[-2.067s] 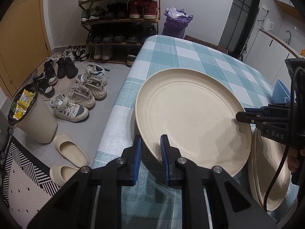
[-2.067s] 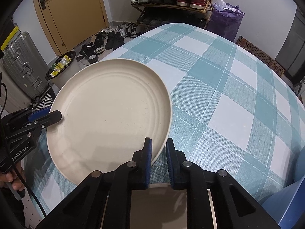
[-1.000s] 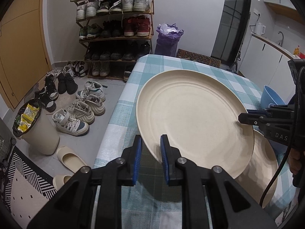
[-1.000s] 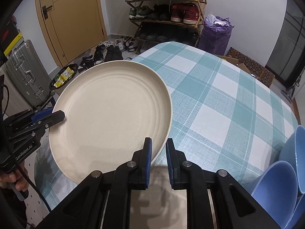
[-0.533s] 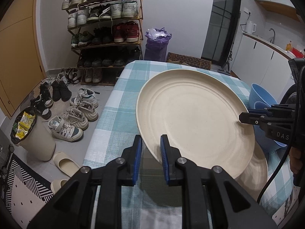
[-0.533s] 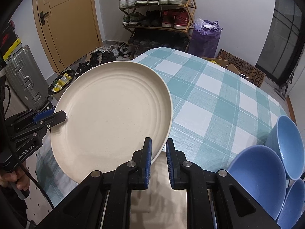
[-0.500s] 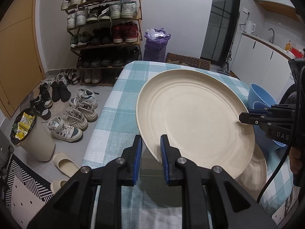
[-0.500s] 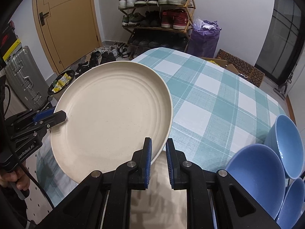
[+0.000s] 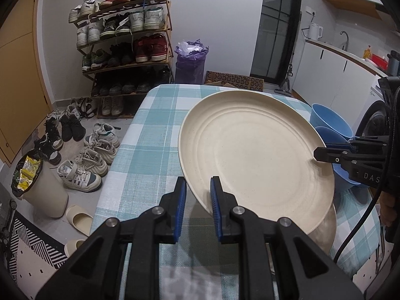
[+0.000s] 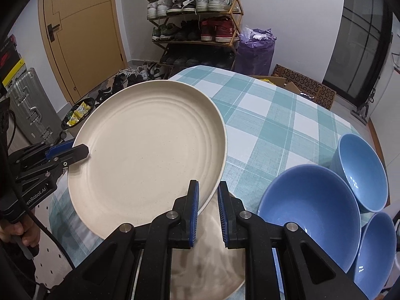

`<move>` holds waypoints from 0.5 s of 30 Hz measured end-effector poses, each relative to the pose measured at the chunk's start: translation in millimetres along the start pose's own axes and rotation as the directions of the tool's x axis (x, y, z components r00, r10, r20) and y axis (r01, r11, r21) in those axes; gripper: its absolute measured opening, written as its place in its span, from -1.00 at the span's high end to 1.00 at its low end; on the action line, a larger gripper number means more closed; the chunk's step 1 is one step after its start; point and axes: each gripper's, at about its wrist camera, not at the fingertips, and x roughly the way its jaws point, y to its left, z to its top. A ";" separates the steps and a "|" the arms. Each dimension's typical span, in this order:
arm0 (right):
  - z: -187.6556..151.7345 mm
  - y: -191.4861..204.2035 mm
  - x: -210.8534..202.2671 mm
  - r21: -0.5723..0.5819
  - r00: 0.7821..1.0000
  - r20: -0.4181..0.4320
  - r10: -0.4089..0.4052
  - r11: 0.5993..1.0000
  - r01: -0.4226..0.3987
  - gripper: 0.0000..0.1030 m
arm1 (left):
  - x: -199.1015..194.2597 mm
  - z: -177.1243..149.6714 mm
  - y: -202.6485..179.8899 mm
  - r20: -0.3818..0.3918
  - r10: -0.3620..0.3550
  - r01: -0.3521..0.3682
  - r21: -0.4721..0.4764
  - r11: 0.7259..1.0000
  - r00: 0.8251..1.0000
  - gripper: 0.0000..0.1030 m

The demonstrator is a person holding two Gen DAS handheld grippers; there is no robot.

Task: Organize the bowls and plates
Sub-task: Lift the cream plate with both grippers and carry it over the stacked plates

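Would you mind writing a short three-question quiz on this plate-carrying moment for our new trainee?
1. True or false: both grippers clamp the cream plate by its rim.
2. How many blue bowls show in the right wrist view?
3. What lies on the checked tablecloth under the raised plate: A) a second cream plate, B) a cup, C) a spoon?

Key: 1 true: left gripper, right gripper. 2 three. 3 A.
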 end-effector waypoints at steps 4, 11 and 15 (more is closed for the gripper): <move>-7.5 -3.1 -6.8 0.007 1.000 0.005 -0.006 1.000 0.006 0.71 | -3.4 -3.3 -6.0 0.004 -0.005 0.005 0.009 1.000 1.000 0.66; -20.8 -5.7 -14.6 0.023 1.000 0.013 -0.010 1.000 0.010 0.71 | -6.3 -9.6 -15.5 -0.003 -0.012 0.012 0.030 0.999 1.000 0.66; -29.2 -6.2 -18.2 0.031 1.000 0.015 -0.012 0.999 0.011 0.71 | -6.3 -14.2 -19.5 -0.010 -0.016 0.017 0.037 0.999 1.000 0.66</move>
